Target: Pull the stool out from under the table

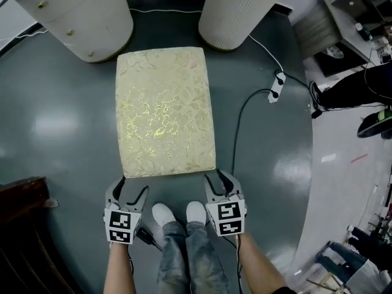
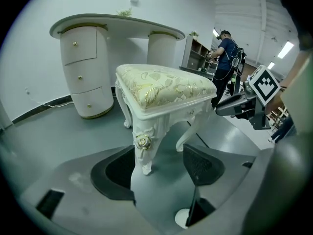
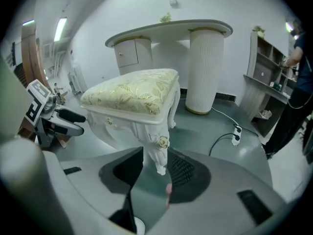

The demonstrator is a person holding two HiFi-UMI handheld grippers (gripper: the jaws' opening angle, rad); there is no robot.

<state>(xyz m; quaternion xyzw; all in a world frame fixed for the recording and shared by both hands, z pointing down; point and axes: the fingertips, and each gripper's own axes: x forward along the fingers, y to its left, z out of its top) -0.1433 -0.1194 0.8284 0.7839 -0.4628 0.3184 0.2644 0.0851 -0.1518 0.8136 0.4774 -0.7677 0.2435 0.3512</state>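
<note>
The white carved stool (image 1: pixel 165 109) with a cream and gold cushion stands on the grey floor, in front of the white table's two pedestals (image 1: pixel 236 11). My left gripper (image 1: pixel 131 188) is at its near left corner, jaws wide open. In the left gripper view, the rose-carved leg (image 2: pixel 143 148) shows between the jaws of that gripper (image 2: pixel 154 155), just beyond them and untouched. My right gripper (image 1: pixel 219 177) is at the near right corner. In the right gripper view, its jaws (image 3: pixel 154 163) stand partly apart around the other front leg (image 3: pixel 159 153), with gaps on both sides.
A power strip with black cables (image 1: pixel 277 86) lies on the floor right of the stool. My white shoes (image 1: pixel 162 213) are between the grippers. Dark wooden furniture (image 1: pixel 24 225) stands at the near left. A person (image 2: pixel 226 58) stands by shelves at the right.
</note>
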